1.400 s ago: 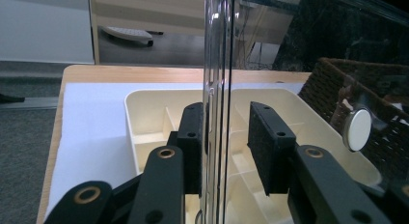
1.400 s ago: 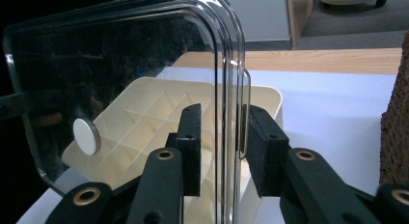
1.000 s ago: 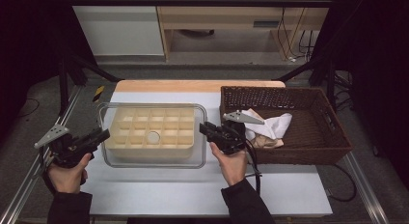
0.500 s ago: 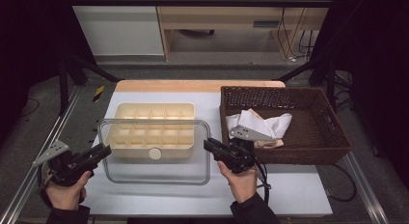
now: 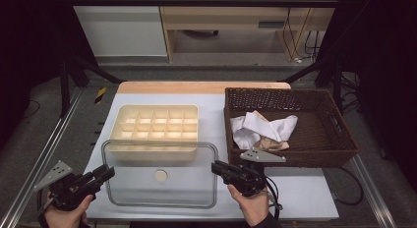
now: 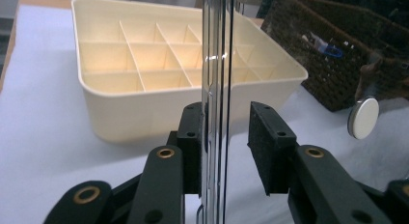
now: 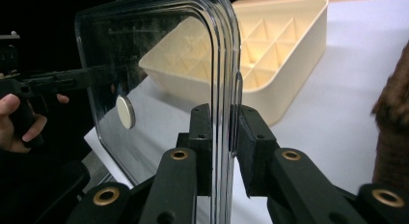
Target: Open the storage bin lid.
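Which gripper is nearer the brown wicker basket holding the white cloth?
Right. The right gripper sits just below the brown wicker basket, near its front left corner; the left gripper is across the clear lid.

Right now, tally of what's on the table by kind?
Clear lid: 1
Cream divided tray: 1
Brown wicker basket: 1
White cloth in the basket: 1
Handheld tool: 2, left tool and right tool, one at each short edge of the lid
Total: 6
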The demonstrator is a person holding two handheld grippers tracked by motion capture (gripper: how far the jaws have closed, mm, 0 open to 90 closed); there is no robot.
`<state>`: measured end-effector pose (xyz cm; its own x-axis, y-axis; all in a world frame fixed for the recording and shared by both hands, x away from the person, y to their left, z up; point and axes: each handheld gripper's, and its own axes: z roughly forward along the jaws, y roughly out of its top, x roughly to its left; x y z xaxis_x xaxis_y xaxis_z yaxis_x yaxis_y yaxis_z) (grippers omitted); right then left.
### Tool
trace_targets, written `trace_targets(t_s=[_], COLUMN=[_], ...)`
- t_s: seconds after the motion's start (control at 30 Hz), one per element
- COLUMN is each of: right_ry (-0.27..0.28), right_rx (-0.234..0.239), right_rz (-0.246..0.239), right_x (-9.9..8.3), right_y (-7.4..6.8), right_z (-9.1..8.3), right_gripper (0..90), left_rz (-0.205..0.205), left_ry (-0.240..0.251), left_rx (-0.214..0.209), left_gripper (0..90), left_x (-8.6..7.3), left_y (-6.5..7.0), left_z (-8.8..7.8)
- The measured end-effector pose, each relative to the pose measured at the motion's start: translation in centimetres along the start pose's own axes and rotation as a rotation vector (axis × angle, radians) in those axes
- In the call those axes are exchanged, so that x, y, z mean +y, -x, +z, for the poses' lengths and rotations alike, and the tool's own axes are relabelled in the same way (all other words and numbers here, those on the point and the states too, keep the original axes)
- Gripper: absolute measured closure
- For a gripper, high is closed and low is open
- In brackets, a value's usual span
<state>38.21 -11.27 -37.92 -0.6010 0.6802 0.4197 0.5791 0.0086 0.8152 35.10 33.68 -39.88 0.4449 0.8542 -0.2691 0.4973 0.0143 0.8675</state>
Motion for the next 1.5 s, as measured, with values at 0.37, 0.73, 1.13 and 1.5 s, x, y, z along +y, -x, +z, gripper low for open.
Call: trace_targets(t_s=[0.37,0.73,1.13,1.5], right_ry=[-0.088,-0.134,-0.201,-0.238], right_rx=[0.040,-0.017,-0.099,-0.128], right_rz=[0.061,0.046,0.020,0.014], right_x=[-2.3,-4.0,-5.5,-6.2], right_y=[0.8,1.7,2.7,3.3], right_z=[1.0,2.8,5.2,6.7], right_gripper=[77.9,74.7,62.7,54.1], left_rz=[-0.054,-0.058,-0.044,-0.053], left_ry=[-0.069,-0.151,-0.235,-0.287], left_rx=[-0.006,0.033,0.077,0.093], left_gripper=[67.4,67.0,59.4,53.1], left_x=[-2.9,-4.4,-5.1,-5.3], left_y=[-0.5,-0.7,-0.8,-1.1], left_z=[-0.5,0.8,2.9,4.4])
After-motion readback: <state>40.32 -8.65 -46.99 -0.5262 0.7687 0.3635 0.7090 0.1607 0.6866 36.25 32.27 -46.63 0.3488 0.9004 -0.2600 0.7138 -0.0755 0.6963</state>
